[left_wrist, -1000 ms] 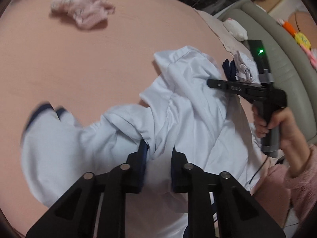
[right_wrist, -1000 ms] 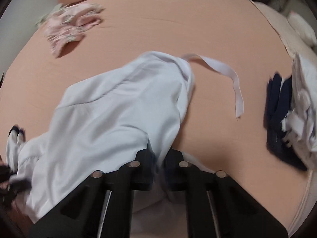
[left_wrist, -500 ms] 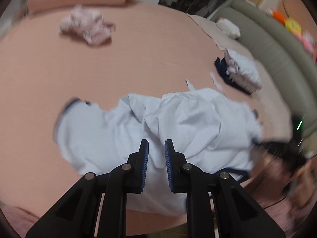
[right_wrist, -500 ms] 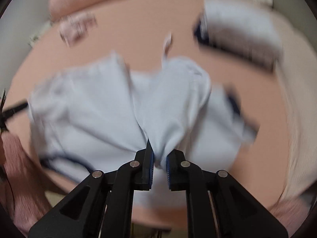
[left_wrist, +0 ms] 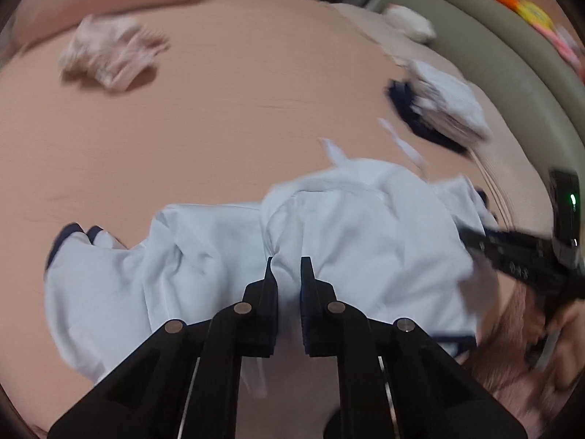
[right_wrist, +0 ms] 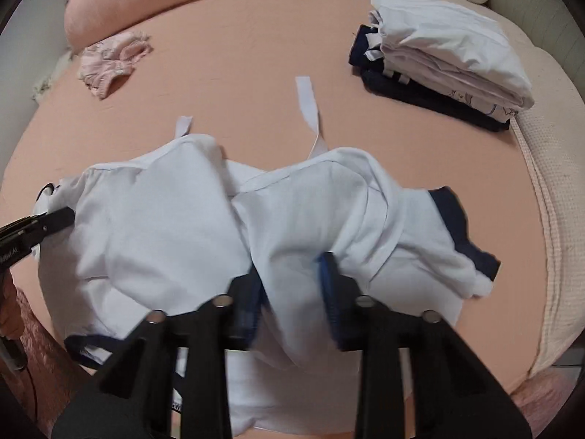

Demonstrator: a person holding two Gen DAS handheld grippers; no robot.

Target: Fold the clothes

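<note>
White garment lies crumpled on the pink bed sheet, bunched toward the near edge at 6 o'clock, some cloth hanging over it. Navy trim shows at 3 o'clock; two white straps point toward 12.

Left gripper: jaws narrow and closing, a fold of the garment standing between the pads. Whether the pads press it, cannot tell.

Right gripper: jaws opening, gap moderate, white cloth draped loosely between the blue pads.

Open sheet runs wide from 10 to 12 o'clock. Pink crumpled garment sits at 10, well apart. Folded stack at 2 o'clock, near the far right edge.
</note>
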